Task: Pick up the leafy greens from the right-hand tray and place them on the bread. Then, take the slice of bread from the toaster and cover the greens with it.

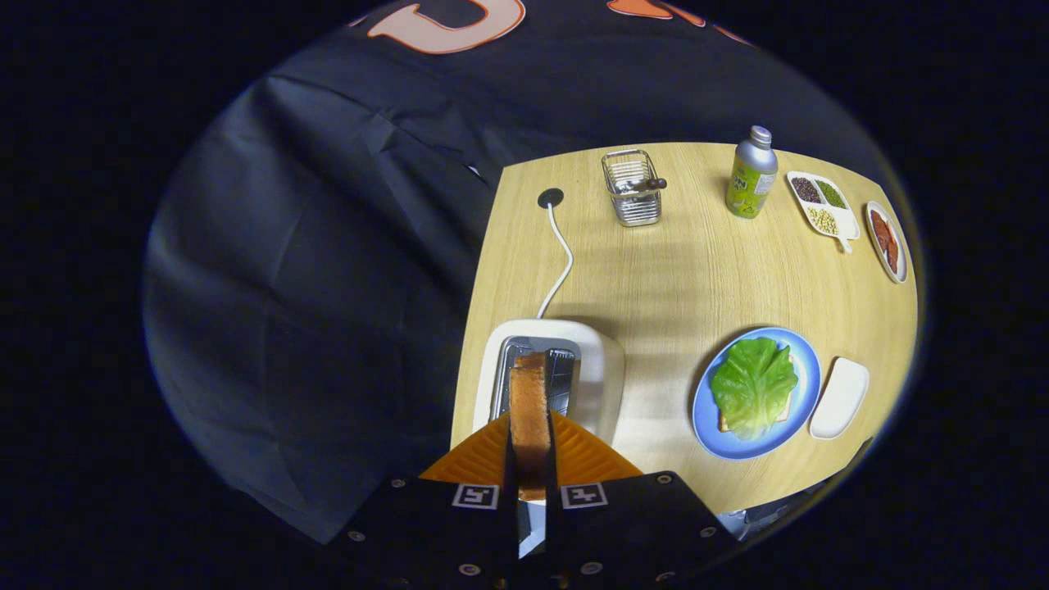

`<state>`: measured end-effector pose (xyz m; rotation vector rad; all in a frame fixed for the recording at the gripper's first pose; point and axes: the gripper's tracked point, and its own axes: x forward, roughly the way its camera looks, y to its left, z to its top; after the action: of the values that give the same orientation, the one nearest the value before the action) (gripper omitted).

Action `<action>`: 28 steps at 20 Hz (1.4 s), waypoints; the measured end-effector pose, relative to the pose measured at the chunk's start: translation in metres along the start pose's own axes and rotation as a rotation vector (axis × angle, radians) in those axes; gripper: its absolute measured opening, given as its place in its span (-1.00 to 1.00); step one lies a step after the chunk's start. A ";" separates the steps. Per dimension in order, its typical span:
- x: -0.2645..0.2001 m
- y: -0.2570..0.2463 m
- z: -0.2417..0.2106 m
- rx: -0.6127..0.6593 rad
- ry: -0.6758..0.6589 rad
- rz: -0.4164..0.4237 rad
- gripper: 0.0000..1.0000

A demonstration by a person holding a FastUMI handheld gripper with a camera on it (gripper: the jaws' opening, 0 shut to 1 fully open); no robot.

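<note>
The hand-held gripper [530, 459] sits at the bottom centre of the frame with its fingers narrowed onto a slice of toast [529, 414], one pressing each flat face. The slice stands on edge, and its far end is over the slot of the toaster [547, 378] just ahead — lifted out or nearly so, though how far clear of the slot cannot be told from this angle.

The greens step looks done: a lettuce leaf [754, 385] lies on the bread [724, 422] on the blue plate [706, 410], lower right of the frame, with the emptied white tray [840, 397] just beside the plate on its right.

So the step in hand is carrying the slice over and covering the leaf. My judgement of how to do it well:

- Raise the slice straight up until it is wholly free of the toaster, so its lower edge does not catch the slot.
- Keep the squeeze steady but light — toast crumbles or snaps under a hard pinch.
- Travel right across the bare counter [680, 270]; nothing stands in that path.
- Over the plate, turn the slice from upright to flat, and line its outline up with the bread peeking out under the leaf.
- Lower until it rests on the lettuce before opening, as a drop could slide off the springy, domed leaf.

The toaster's cord [560, 262] runs away toward the upper middle, out of the way.
</note>
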<state>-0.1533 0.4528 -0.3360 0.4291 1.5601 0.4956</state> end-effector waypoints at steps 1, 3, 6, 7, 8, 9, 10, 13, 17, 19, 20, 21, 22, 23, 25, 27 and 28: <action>-0.007 -0.002 0.001 0.002 -0.010 0.014 -0.73; -0.019 -0.010 0.003 0.004 -0.028 0.034 -0.73; -0.036 -0.027 0.001 0.020 -0.044 0.058 -0.74; -0.041 -0.033 0.001 0.030 -0.048 0.068 -0.73; -0.047 -0.039 0.000 0.040 -0.054 0.079 -0.74; -0.052 -0.046 0.001 0.046 -0.061 0.086 -0.74; -0.058 -0.055 -0.001 0.052 -0.068 0.089 -0.73; -0.065 -0.085 -0.008 0.064 -0.077 0.101 -0.73; -0.064 -0.120 -0.013 0.063 -0.116 0.100 -0.74; -0.062 -0.130 -0.016 0.072 -0.126 0.118 -0.73; -0.061 -0.136 -0.018 0.081 -0.128 0.124 -0.73; -0.059 -0.143 -0.020 0.091 -0.130 0.130 -0.73; -0.057 -0.151 -0.021 0.102 -0.133 0.132 -0.74; -0.053 -0.158 -0.022 0.115 -0.135 0.135 -0.73; -0.045 -0.176 -0.026 0.140 -0.132 0.132 -0.74; -0.036 -0.193 -0.029 0.155 -0.130 0.129 -0.74; -0.031 -0.200 -0.030 0.162 -0.129 0.131 -0.73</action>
<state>-0.1764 0.2673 -0.4204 0.6782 1.4583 0.4343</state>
